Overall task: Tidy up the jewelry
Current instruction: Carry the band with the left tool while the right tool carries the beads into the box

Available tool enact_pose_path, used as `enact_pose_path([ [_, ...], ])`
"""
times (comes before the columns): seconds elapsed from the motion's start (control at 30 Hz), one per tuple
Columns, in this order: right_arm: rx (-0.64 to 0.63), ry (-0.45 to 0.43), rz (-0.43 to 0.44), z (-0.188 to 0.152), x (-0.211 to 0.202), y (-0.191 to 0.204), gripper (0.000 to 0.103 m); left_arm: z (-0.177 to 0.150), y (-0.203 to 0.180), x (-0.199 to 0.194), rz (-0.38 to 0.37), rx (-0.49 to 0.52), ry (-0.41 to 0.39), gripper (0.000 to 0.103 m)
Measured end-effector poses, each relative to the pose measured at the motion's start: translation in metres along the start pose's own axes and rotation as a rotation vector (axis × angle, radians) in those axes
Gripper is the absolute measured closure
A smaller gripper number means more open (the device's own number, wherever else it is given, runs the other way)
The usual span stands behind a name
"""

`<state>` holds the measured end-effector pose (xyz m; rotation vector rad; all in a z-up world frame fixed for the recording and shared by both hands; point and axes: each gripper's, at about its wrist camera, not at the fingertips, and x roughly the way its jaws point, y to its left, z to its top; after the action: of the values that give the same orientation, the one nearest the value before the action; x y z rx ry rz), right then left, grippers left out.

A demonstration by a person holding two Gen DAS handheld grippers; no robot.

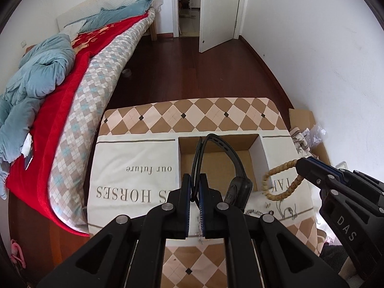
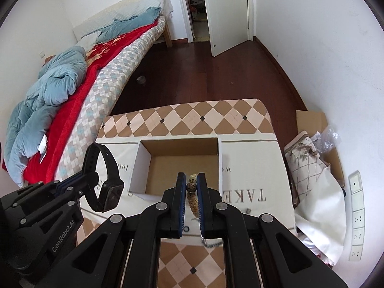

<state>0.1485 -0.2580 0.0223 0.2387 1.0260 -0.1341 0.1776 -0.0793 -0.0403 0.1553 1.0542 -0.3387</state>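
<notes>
Left tongs (image 1: 196, 187) pinch the watch (image 1: 240, 187) by its limp strap, the heavy face dangling; right tongs (image 2: 192, 187) clamp the light, stiff-beaded bracelet (image 1: 280, 180). Both hang above the box (image 2: 182, 148), likely to swing.

The tools (image 1: 195, 187) are matt black plastic with blue ribbed pads and dull metal pins. The watch (image 2: 105, 180) has a matt rubbery strap and a glossy face. The bracelet (image 1: 280, 180) is speckled tan beads. The box (image 2: 177, 148) is plain brown cardboard, the table (image 2: 168, 120) covered in woven cloth, the floor (image 1: 216, 72) glossy dark wood.
</notes>
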Motion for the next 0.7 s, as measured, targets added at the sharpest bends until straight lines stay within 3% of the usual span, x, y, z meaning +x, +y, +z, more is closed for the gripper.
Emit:
enact_pose_path([
  [0.4,0.027,0.124,0.063,0.035,0.092,-0.007,0.093,0.028,0.013,0.094,-0.076,-0.061,0.137,0.097],
  [0.47,0.027,0.148,0.084,0.039,0.105,-0.008,0.093,0.031,0.014,0.104,-0.095,-0.064,0.157,0.091],
  [0.63,0.064,0.222,0.138,0.044,0.133,-0.013,0.091,0.038,0.018,0.113,-0.115,-0.089,0.170,0.089],
  [0.67,0.067,0.232,0.137,0.044,0.135,-0.014,0.082,0.040,0.017,0.113,-0.109,-0.084,0.169,0.081],
  [0.7,0.073,0.237,0.142,0.043,0.136,-0.016,0.062,0.040,0.017,0.113,-0.095,-0.077,0.166,0.074],
])
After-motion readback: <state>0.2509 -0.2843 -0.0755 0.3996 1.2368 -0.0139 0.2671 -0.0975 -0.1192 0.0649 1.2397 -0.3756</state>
